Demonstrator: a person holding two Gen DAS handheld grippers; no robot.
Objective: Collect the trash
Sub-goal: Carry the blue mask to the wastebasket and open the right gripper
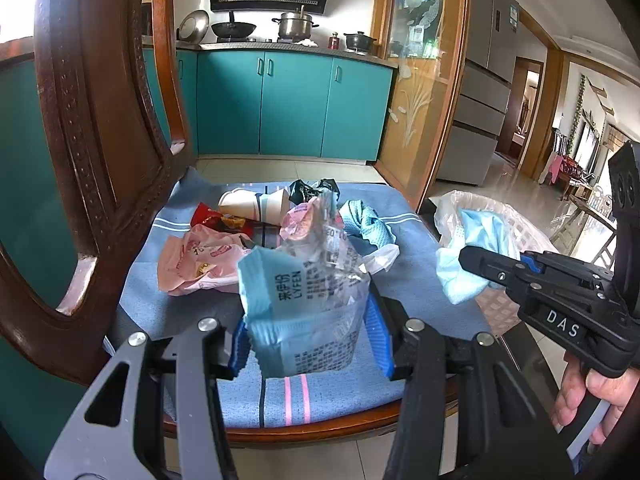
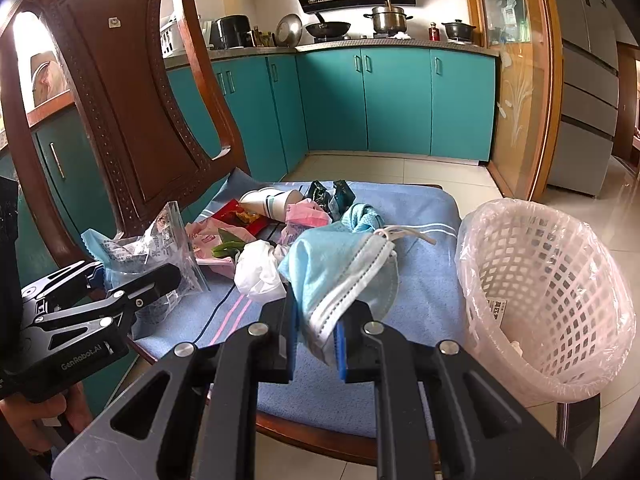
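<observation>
My left gripper (image 1: pixel 306 336) is shut on a clear and blue plastic wrapper (image 1: pixel 304 300) and holds it above the chair's blue cushion (image 1: pixel 400 264); it also shows in the right wrist view (image 2: pixel 132 280). My right gripper (image 2: pixel 316 340) is shut on a blue face mask (image 2: pixel 344 276), held above the cushion just left of the white trash basket (image 2: pixel 548 296). In the left wrist view the right gripper (image 1: pixel 492 264) holds the mask (image 1: pixel 468 248) at the basket (image 1: pixel 516 232). A pile of trash lies on the cushion: paper cups (image 1: pixel 256 204), a pink wrapper (image 1: pixel 196 260), a red wrapper (image 2: pixel 244 216).
The wooden chair back (image 1: pixel 100 120) rises at the left. Teal kitchen cabinets (image 1: pixel 288 104) stand behind, with pots on the counter. A white plastic bag (image 2: pixel 260 268) and black wrappers (image 2: pixel 332 196) lie in the pile. Tiled floor surrounds the chair.
</observation>
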